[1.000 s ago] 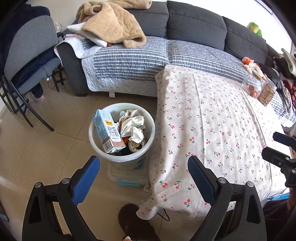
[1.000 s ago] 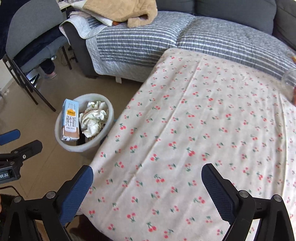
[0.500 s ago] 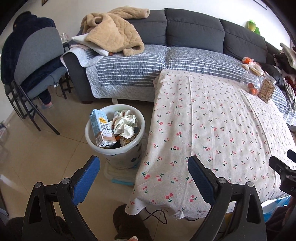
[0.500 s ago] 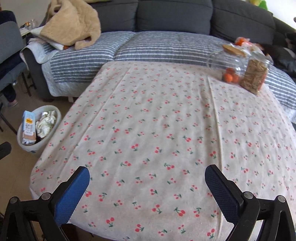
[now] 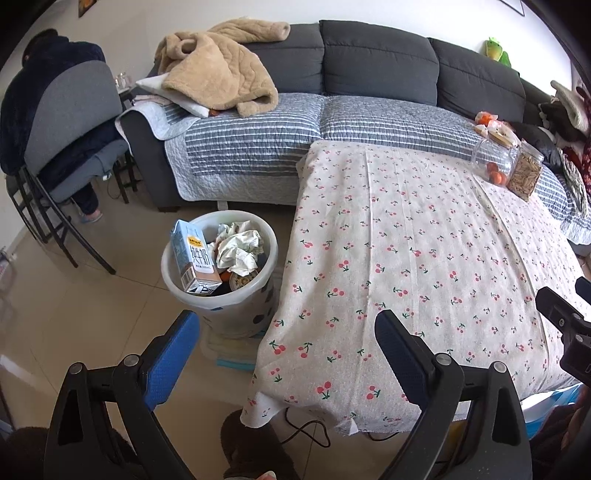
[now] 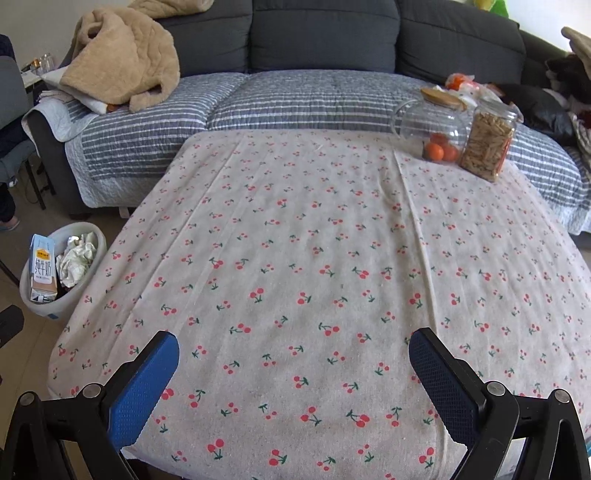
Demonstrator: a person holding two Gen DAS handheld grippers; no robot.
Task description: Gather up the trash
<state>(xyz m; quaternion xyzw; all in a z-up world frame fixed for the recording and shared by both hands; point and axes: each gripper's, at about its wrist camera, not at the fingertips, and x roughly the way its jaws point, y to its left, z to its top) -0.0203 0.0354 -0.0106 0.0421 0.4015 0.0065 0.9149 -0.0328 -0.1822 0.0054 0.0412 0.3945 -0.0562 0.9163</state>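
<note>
- The left gripper [image 5: 284, 347] hangs over the near left corner of the counter, its blue-padded jaws spread wide with nothing between them.
- The right gripper [image 6: 293, 363] hovers above the near edge of the counter, its jaws likewise wide apart and holding nothing.
- The counter carries a pale tablecloth [image 6: 314, 266] printed with small red cherries; the cloth drapes over the edges.
- A white trash bin [image 5: 221, 301] stands on the tiled floor [image 5: 92, 314] just beside the counter's left side.
- Inside the bin, a light blue milk carton [image 5: 195, 260] leans upright against the left wall, sticking above the rim.
- Beside the carton lies crumpled white paper [image 5: 238, 251]; a round can top [image 5: 242, 282] shows beneath it, near the front rim.
- In the right wrist view the same bin sits at the far left, with the carton and paper visible.
- At the counter's far right corner stand two clear glass jars, touching or nearly so: one jar [image 6: 430, 129] with a wooden lid holds oranges at the bottom, and the other jar [image 6: 487, 146] is filled with tan snack sticks.
- Behind the counter runs a dark grey sofa [image 6: 321, 33] with a striped grey quilt [image 6: 295, 99] over its seat.
- A tan fleece blanket [image 5: 221, 77] lies heaped at the sofa's left end.
- A grey chair [image 5: 70, 122] draped with dark clothing stands at far left in the left wrist view.
</note>
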